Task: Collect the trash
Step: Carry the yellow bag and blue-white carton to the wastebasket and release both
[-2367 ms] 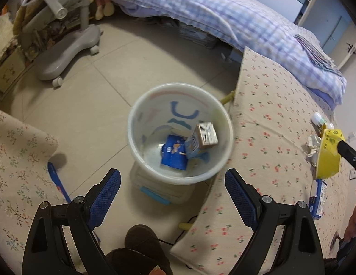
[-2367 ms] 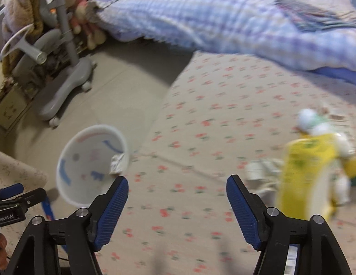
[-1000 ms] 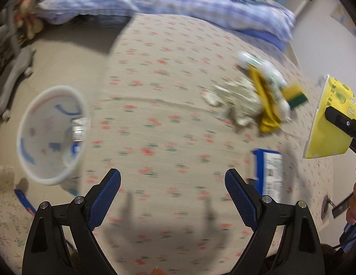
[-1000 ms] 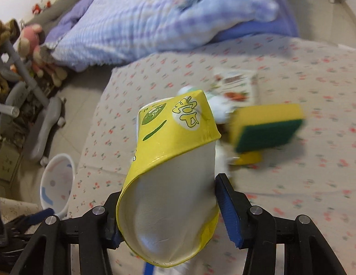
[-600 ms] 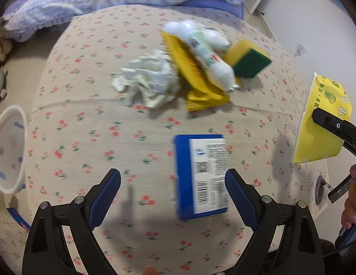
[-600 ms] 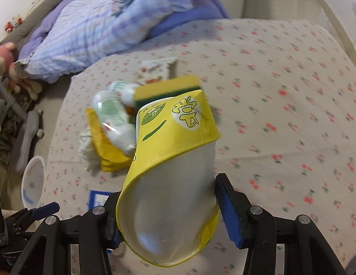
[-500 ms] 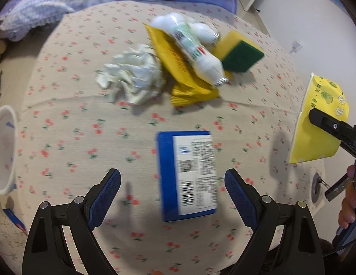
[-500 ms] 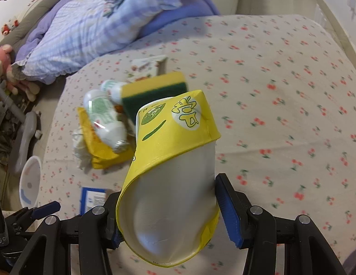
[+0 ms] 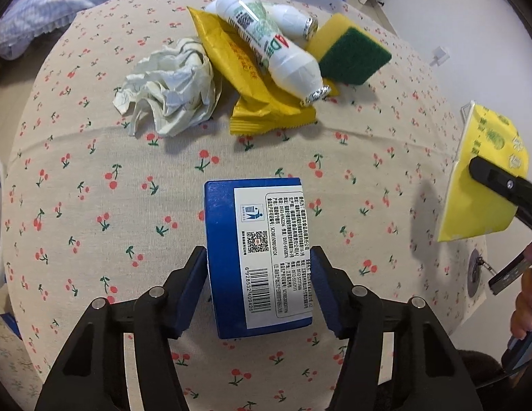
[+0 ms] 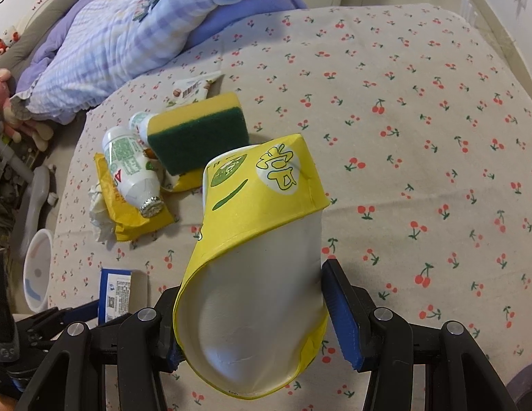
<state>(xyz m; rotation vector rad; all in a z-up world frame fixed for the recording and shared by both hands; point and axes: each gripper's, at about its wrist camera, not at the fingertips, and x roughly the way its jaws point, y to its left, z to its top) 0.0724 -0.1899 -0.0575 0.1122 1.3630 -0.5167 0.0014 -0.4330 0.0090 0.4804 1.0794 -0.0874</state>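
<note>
Your left gripper (image 9: 259, 287) has its blue pads tight against the blue box (image 9: 257, 260) on the cherry-print cloth (image 9: 94, 205). Your right gripper (image 10: 252, 311) is squeezing the yellow cup (image 10: 255, 263). Further back: wrapper (image 9: 255, 82), bottle (image 9: 269, 41), sponge (image 9: 348, 51).

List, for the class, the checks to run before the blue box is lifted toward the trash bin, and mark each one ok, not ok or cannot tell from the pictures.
1. Left hand-held gripper straddles the blue box, a pad on each long side: ok.
2. Pads pressed firmly on the box: cannot tell; they look at its edges.
3. Box free of other trash: ok; the crumpled paper, yellow wrapper and white bottle lie apart from it.
4. Right hand-held gripper grips the yellow paper cup, squashed between the pads: ok.
5. White bin in view off the table's left edge: ok.
6. Room left in the bin: cannot tell.
</note>
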